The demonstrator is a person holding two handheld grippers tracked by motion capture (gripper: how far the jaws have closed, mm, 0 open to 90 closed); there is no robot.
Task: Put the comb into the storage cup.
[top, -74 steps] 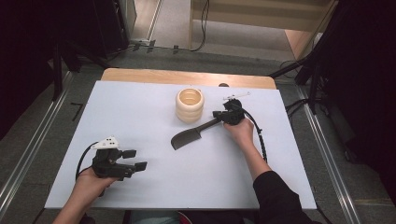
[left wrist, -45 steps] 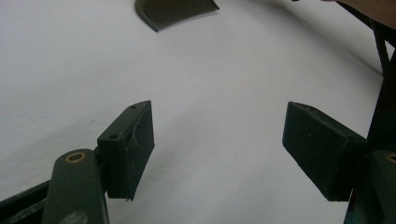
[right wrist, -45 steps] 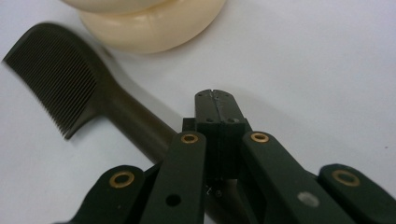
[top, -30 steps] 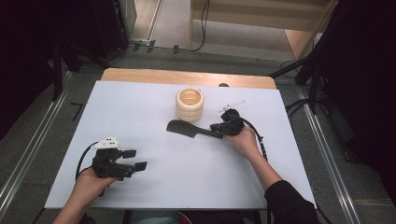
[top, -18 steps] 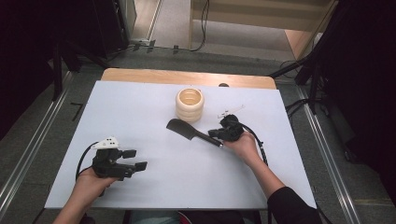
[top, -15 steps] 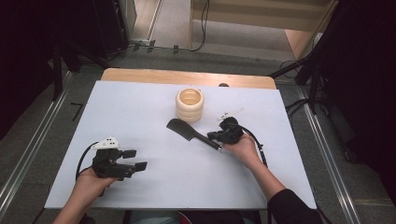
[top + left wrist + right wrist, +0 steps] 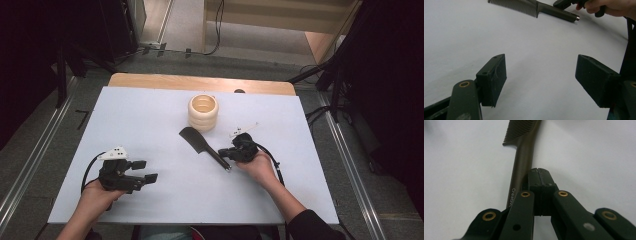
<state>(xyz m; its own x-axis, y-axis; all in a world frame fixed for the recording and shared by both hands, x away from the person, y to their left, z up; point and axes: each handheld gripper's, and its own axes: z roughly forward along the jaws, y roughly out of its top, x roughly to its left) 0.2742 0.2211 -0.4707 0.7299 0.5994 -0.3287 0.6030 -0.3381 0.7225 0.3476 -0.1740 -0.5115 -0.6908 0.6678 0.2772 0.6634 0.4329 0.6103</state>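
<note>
A black comb point(image 7: 200, 145) lies flat on the white tabletop point(image 7: 130, 120), teeth end toward the far left and handle toward my right gripper point(image 7: 227, 154). In the right gripper view the comb's handle point(image 7: 522, 157) runs under and just left of my right gripper point(image 7: 538, 171), whose pads are pressed together with nothing between them. My left gripper point(image 7: 145, 171) rests near the front left of the table, open and empty. In the left gripper view the left gripper point(image 7: 541, 77) faces bare table, with the comb point(image 7: 554, 11) and the right gripper point(image 7: 564, 2) far off.
A beige ribbed cup point(image 7: 203, 112) stands just beyond the comb's teeth end. A wooden strip point(image 7: 200, 82) borders the table's far edge. Metal rails run along both sides of the table, and cables lie on the floor beyond it.
Earlier the comb swung from pointing front-left to pointing far-left as the right gripper moved. In the last half second the right hand drew slightly nearer. The left gripper stayed still.
</note>
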